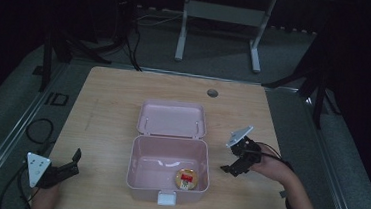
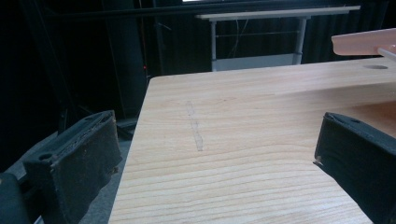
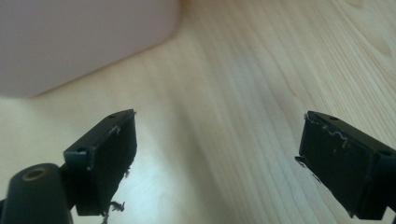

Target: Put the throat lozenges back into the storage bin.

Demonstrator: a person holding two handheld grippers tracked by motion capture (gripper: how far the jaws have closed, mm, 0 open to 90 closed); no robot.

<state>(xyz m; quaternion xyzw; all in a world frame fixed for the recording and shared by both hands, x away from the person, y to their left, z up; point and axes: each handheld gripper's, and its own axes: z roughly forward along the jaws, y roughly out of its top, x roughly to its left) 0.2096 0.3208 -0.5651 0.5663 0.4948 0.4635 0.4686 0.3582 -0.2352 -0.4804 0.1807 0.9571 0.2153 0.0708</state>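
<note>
High view: a wooden tabletop [image 1: 113, 104] carries a pink box [image 1: 141, 166] at centre, its lid [image 1: 172, 118] folded back flat behind it. Inside, at the near right corner, lies a small round tin [image 1: 186, 179] with a red label. Left gripper [image 1: 75, 159] rests at the near left edge, jaws spread — nothing between them. Right gripper [image 1: 226, 169] sits just beside the box's right wall, jaws spread, empty.

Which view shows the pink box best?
The high view: the whole box shows, lid open, a small round item inside. The left gripper view catches just a lid edge; the right gripper view a blurred outer wall.
</note>
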